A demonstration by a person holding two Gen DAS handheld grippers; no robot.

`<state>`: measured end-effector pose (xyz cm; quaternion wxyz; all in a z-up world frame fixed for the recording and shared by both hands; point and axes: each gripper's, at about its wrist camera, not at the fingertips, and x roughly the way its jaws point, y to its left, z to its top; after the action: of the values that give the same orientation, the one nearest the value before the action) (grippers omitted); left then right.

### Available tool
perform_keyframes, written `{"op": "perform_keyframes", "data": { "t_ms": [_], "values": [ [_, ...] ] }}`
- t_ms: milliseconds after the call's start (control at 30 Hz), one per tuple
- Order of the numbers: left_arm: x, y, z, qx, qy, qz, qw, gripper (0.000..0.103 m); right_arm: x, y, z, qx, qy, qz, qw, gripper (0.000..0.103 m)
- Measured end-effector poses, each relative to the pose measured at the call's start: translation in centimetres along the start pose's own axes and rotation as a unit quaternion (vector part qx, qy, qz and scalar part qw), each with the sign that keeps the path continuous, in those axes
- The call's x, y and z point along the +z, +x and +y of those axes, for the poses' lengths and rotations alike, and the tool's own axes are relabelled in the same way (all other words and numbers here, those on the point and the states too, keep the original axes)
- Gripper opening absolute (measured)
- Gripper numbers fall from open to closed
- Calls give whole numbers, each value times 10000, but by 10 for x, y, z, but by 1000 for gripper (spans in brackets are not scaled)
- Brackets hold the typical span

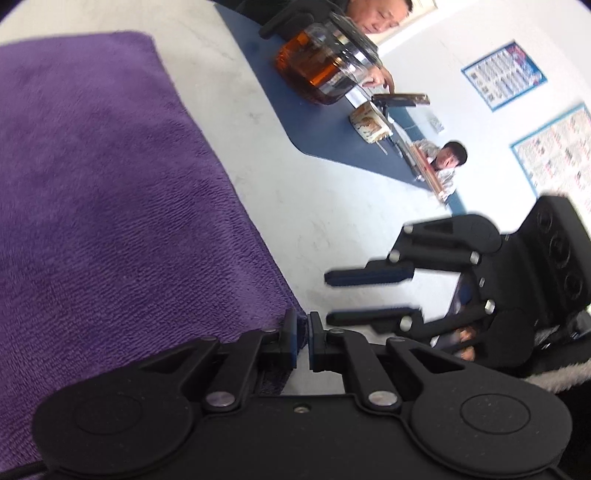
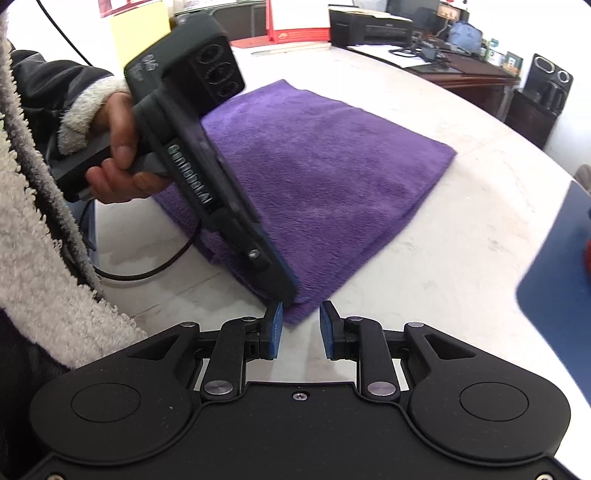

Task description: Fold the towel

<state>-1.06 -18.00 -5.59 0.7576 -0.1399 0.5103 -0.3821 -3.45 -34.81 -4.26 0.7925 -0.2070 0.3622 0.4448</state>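
A purple towel lies folded flat on the white table. In the left wrist view the towel fills the left side. My left gripper is shut on its near corner, with purple cloth showing between the pads. The right wrist view shows the left gripper side-on, held by a hand, with its tip down on that corner. My right gripper stands open just in front of the same corner, pads clear of the cloth. From the left wrist view the right gripper hangs open to the right of the towel.
A glass teapot of amber liquid stands on a blue mat beyond the towel, beside a cup. Two people sit at the far side. A black cable trails near the table's front edge. A printer stands behind.
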Motion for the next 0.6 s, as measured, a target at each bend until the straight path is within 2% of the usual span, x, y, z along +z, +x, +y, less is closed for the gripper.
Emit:
{"op": "perform_keyframes", "data": {
  "t_ms": [133,200,333,600],
  "values": [
    [-6,1,-29,454,838,4,9954,16,5,-9,-17,-294,274,-148,9991,22],
    [-9,2,-39,586,1091,-4,9923,22,12,-6,-22,-367,308,-193,9987,22],
    [-20,1,-53,863,1353,-26,9870,25,29,14,-18,-264,-37,-227,9994,22],
    [-45,-12,-69,887,1367,-139,9865,30,43,47,-3,15,-498,-133,9987,22]
  ]
}}
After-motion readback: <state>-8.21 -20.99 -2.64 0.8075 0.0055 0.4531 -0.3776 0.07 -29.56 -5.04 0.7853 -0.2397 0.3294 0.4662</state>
